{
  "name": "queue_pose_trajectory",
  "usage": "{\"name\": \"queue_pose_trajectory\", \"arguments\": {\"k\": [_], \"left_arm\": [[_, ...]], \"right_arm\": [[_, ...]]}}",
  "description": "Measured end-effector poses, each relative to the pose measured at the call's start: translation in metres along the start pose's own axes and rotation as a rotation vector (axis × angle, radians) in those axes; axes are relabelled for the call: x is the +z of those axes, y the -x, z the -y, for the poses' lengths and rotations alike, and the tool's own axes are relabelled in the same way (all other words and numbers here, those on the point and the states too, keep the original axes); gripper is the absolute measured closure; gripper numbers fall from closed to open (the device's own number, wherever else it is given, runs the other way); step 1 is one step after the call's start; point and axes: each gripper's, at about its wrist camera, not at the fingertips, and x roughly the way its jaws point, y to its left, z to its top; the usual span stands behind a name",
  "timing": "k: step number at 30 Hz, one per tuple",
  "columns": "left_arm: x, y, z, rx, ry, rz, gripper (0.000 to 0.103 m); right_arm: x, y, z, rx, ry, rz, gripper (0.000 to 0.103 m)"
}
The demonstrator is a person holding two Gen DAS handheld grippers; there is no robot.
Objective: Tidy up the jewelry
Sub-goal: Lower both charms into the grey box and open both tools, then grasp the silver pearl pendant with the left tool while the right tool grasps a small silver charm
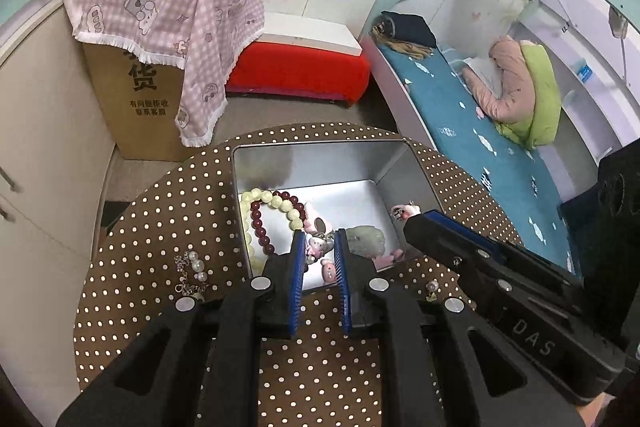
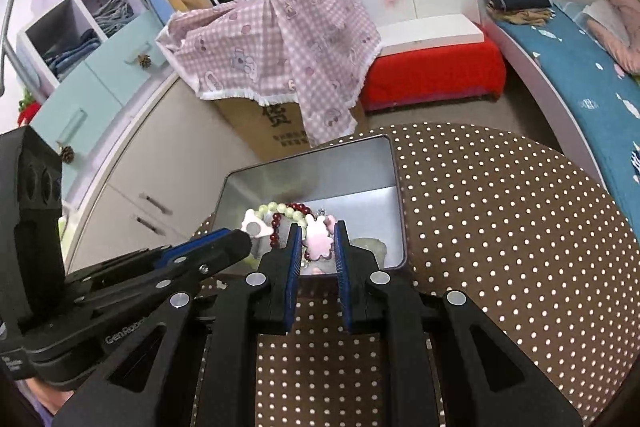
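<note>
Both grippers hang over the open metal tin (image 1: 404, 163) on the dotted brown tablecloth (image 1: 168, 227), each with its jaws narrow and pinching a small charm. The left gripper (image 1: 320, 241) clamps a little pink-and-grey trinket (image 1: 318, 243) between its blue pads, low over the near side of the tin; the right gripper (image 2: 318, 237) nips a pale pink bear-shaped charm (image 2: 318, 241) the same way, just above the tin's near wall. Already lying in the tin are a pale green bead bracelet (image 1: 276, 201), a dark red bead bracelet (image 1: 260, 227) looped through it, and a greenish stone piece (image 1: 366, 239). A pearl bracelet (image 1: 194, 275) lies out on the cloth to the left of the tin, and a small pearl earring (image 1: 432, 287) sits by the near right corner — both yet to go in, I'd say. To do this well, I'd bring each charm down over bare metal toward the right of the tin, clear of the tangled beads, and let go only once it hangs low — dropped from height it may bounce or snag, and the two tools stand close enough to knock
</note>
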Motion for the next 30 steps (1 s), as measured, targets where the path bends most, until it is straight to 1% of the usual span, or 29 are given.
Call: {"name": "queue_pose_trajectory", "arguments": {"k": [2, 3, 4, 6, 12, 15, 18, 23, 24, 25, 26, 27, 28, 30], "left_arm": [[-0.001, 0.0, -0.002, 0.002, 0.006, 0.001, 0.089], [-0.001, 0.0, -0.003, -0.001, 0.008, 0.002, 0.083], [0.0, 0.0, -0.004, 0.004, 0.011, 0.006, 0.073], [-0.001, 0.003, -0.005, 0.013, 0.018, 0.023, 0.063], [-0.003, 0.01, -0.004, -0.001, 0.011, 0.037, 0.063], [-0.004, 0.013, -0.005, -0.011, 0.013, 0.041, 0.063], [-0.007, 0.017, -0.008, -0.014, 0.015, 0.047, 0.056], [-0.012, 0.027, -0.014, -0.027, 0.017, 0.063, 0.052], [-0.014, 0.031, -0.018, -0.024, 0.018, 0.071, 0.047], [-0.015, 0.034, -0.021, -0.019, 0.021, 0.08, 0.042], [-0.017, 0.04, -0.029, -0.015, 0.035, 0.096, 0.042], [-0.017, 0.042, -0.034, -0.018, 0.046, 0.1, 0.041], [-0.017, 0.046, -0.041, -0.028, 0.064, 0.104, 0.038], [-0.018, 0.051, -0.061, -0.051, 0.129, 0.113, 0.037]], "right_arm": [[0.0, -0.001, 0.0, 0.001, -0.001, -0.003, 0.086], [0.0, -0.001, 0.0, 0.001, -0.001, -0.005, 0.086], [0.0, -0.002, 0.001, -0.001, -0.003, -0.005, 0.086], [0.0, -0.003, 0.001, 0.003, -0.005, -0.01, 0.086], [-0.001, -0.003, 0.007, 0.001, -0.015, -0.007, 0.086], [-0.002, -0.003, 0.007, 0.002, -0.017, -0.004, 0.084], [-0.004, -0.001, 0.007, 0.007, -0.021, 0.005, 0.084], [-0.006, 0.012, 0.011, -0.01, -0.016, 0.031, 0.084], [-0.007, 0.017, 0.012, -0.018, -0.009, 0.037, 0.084], [-0.007, 0.02, 0.013, -0.022, -0.007, 0.041, 0.081], [-0.007, 0.024, 0.016, -0.028, -0.004, 0.049, 0.077], [-0.008, 0.03, 0.019, -0.047, -0.004, 0.061, 0.064], [-0.009, 0.034, 0.022, -0.059, -0.006, 0.072, 0.056], [-0.011, 0.042, 0.031, -0.071, -0.015, 0.081, 0.056]]}}
